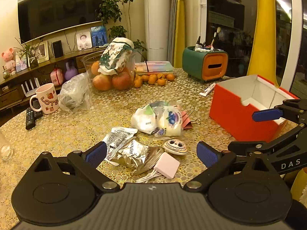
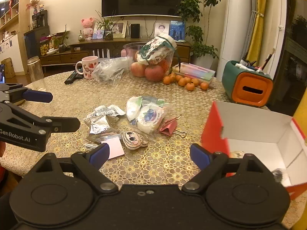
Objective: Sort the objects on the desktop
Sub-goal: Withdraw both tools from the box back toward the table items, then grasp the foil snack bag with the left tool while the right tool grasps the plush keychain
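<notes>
A pile of small objects lies mid-table: a pink square charger [image 1: 166,165] [image 2: 114,148] with white cable, a silver foil wrapper [image 1: 132,154] [image 2: 99,127], an oval face trinket [image 1: 175,146] [image 2: 134,140], white snack packets [image 1: 159,117] [image 2: 146,115] and pink binder clips [image 1: 187,119] [image 2: 169,126]. A red open box [image 1: 247,107] [image 2: 255,134] stands to the right, with small items inside. My left gripper [image 1: 151,153] is open just above the charger and foil. My right gripper [image 2: 149,153] is open and empty beside the box's left wall.
A pink mug [image 1: 48,98], remotes [image 1: 31,115], a plastic bag [image 1: 75,93], a glass fruit bowl [image 1: 111,71], tangerines [image 1: 153,78] and a green-orange organiser [image 1: 205,65] stand at the back. A clear jar [image 2: 36,72] stands far left.
</notes>
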`<state>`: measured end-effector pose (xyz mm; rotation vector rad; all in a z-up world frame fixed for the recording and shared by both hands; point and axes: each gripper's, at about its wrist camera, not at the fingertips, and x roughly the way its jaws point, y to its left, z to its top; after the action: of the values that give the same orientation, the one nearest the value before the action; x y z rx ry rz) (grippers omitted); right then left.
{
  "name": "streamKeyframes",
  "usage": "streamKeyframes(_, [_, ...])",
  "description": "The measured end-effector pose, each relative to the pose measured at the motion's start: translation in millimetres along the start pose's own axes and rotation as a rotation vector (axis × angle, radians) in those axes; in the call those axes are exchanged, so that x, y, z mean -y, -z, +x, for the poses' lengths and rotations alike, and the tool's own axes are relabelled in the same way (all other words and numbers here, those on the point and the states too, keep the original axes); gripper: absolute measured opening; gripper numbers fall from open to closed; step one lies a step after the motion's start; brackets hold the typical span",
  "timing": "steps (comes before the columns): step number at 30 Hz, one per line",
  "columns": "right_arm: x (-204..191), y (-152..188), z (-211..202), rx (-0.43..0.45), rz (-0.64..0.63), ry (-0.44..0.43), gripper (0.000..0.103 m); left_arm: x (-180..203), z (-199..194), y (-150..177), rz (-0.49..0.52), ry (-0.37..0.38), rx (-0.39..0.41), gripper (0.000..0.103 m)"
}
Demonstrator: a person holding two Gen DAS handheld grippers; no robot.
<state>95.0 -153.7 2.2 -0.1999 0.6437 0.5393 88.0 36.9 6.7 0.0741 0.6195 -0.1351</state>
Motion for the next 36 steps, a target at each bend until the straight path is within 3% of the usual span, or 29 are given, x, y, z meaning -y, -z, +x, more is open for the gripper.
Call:
streamKeyframes(15, [-3.8, 2.5, 86.3, -0.103, -0.012, -0.038, 0.086, -33.6, 80.0, 16.3, 0.024, 0.026, -0.045, 0.100])
streamKeyframes(25, [-6.1, -0.7, 120.9, -0.117, -0.041, -0.060, 0.081, -49.0, 116.2, 22.2, -0.013, 0.037, -0.088, 0.100])
streamKeyframes(36, [-9.4, 0.2, 140.0, -0.127, -0.083, -0.121, 0.062, -53.0, 132.8, 24.7, -0.029, 0.040, -0.099, 0.096])
